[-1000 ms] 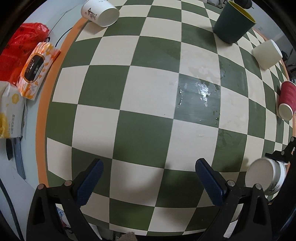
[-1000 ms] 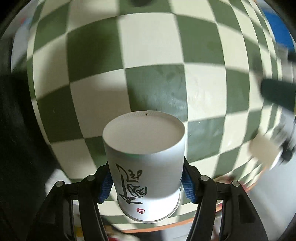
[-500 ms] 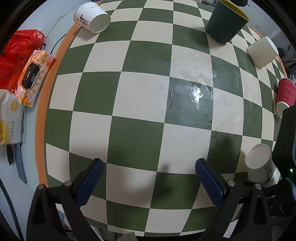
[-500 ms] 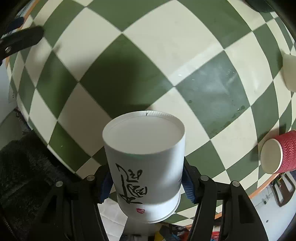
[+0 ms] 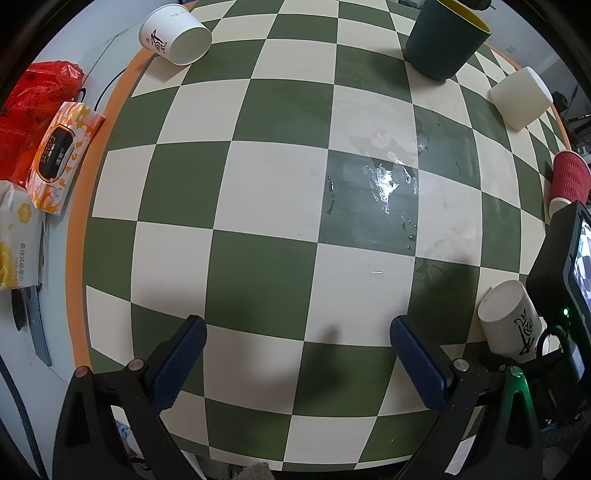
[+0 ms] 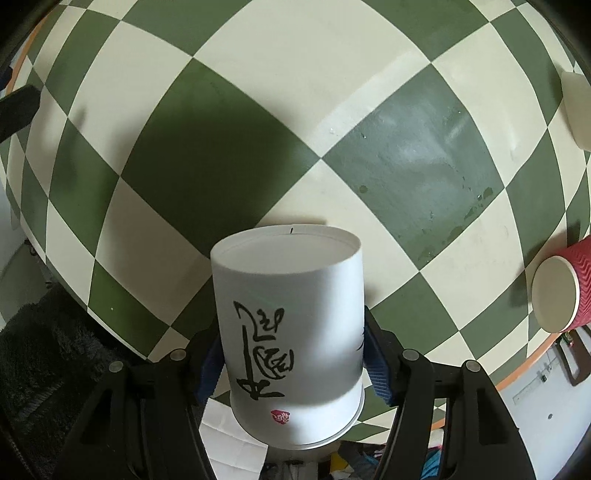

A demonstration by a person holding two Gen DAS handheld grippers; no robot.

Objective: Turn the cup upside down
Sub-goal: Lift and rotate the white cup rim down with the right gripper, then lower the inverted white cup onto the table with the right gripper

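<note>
My right gripper (image 6: 291, 363) is shut on a white paper cup (image 6: 290, 321) with black calligraphy, held with its closed base pointing away from me, above the green and cream checkered table (image 6: 221, 122). The cup also shows in the left wrist view (image 5: 508, 319) at the right edge, base up, held by the right gripper's black body. My left gripper (image 5: 299, 365) is open and empty, hovering over the table's near edge.
A second white calligraphy cup (image 5: 173, 35) lies on its side at the far left. A dark green cup (image 5: 445, 37), a plain white cup (image 5: 522, 98) and a red ribbed cup (image 5: 567, 184) stand or lie along the right. Tissue packs (image 5: 62, 151) and a red bag (image 5: 26, 110) lie left. A wet patch (image 5: 384, 181) glistens mid-table.
The right gripper has swung the held cup over the table, with the view now steady and closer to the surface. The left gripper has barely shifted.
</note>
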